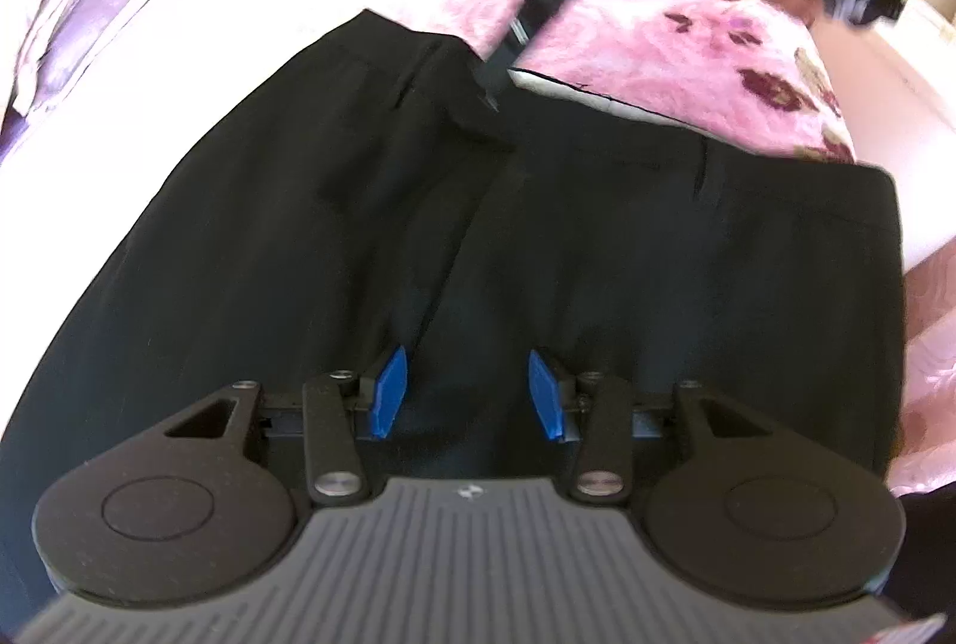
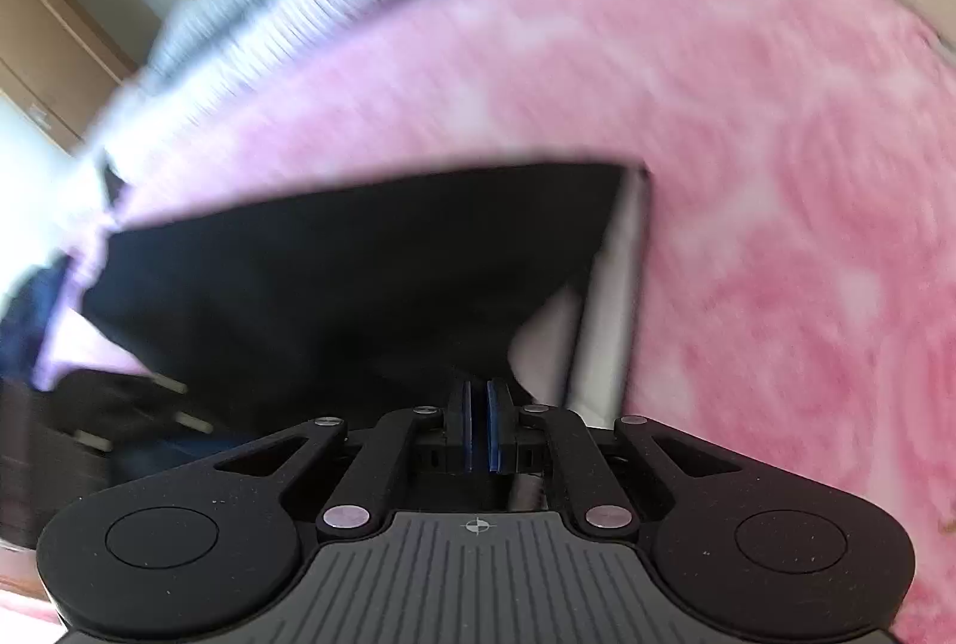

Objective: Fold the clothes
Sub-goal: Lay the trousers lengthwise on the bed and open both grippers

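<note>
**Black trousers spread on pink bed, one edge pinched**

Blurred in the right wrist view; trouser legs cut off below the frame. Black trousers (image 1: 418, 226) laid flat on the pink floral blanket (image 1: 687, 40), waistband pointing away, long axis toward the camera. Left tongs (image 1: 468, 393) spread apart above the cloth, gripping nothing. Right tongs (image 2: 478, 417) pressed together on the trousers' edge. Purple pillows (image 1: 101, 5) behind; wooden cupboards (image 2: 54, 46) beyond.

I'm seeing open pink blanket (image 2: 806, 196) lying right of the black trousers (image 1: 418, 226), giving room to pass. The right gripper (image 1: 508, 64) is crossing above the waistband, and purple pillows (image 1: 89, 5) are blocking far left.
</note>
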Available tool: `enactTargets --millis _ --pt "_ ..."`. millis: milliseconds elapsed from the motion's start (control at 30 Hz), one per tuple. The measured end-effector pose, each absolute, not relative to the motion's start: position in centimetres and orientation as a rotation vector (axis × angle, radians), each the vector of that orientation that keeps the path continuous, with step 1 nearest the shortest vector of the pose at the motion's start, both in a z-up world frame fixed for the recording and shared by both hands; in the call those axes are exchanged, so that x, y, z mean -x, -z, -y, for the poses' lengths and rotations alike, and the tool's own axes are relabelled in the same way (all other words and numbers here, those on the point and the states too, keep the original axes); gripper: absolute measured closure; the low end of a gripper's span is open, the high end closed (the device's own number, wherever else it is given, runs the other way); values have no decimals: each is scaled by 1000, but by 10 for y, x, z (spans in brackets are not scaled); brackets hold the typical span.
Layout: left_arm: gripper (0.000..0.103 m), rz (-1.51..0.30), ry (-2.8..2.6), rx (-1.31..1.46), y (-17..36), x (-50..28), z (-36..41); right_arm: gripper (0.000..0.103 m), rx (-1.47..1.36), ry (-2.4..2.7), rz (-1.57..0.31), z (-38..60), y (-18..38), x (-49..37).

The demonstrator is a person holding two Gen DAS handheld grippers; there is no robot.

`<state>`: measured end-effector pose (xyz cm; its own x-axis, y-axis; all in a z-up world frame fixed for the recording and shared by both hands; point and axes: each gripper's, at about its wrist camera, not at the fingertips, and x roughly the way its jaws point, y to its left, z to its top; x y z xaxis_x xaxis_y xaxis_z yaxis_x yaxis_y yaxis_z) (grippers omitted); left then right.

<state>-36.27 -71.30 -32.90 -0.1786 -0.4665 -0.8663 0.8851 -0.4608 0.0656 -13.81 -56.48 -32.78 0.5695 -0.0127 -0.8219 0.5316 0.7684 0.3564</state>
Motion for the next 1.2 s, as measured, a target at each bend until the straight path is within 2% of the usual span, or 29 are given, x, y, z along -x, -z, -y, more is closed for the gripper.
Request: enactTargets --millis 133,167,233,267,300,400,533,767,800,1000,1200 --pt "63 -618 1697 -1063 312 331 679 97 -585 446 -976 564 336 141" --pt "63 -623 1659 -1065 310 320 670 95 -562 491 -985 562 332 143" --pt "63 -647 1573 -1071 308 294 653 66 -512 541 -962 554 318 148" --pt "63 -663 1530 -1072 308 280 647 39 -481 554 -945 548 310 149" --pt "63 -675 1496 -1071 308 266 642 31 -452 557 -930 542 301 149" --pt "63 -693 1428 -1061 310 234 636 31 -410 480 -897 519 282 133" --pt "63 -685 1382 -1028 313 210 639 31 -387 263 -885 487 286 70" --pt "63 -686 1383 -957 316 201 621 32 -138 58 -1025 434 352 -53" --pt "63 -686 1381 -954 317 200 616 36 -88 55 -1053 431 364 -66" --pt "63 -717 1337 -901 313 185 574 36 -78 194 -1067 459 380 -93" --pt "63 -762 1228 -858 287 168 532 35 -155 272 -1074 442 343 -72"
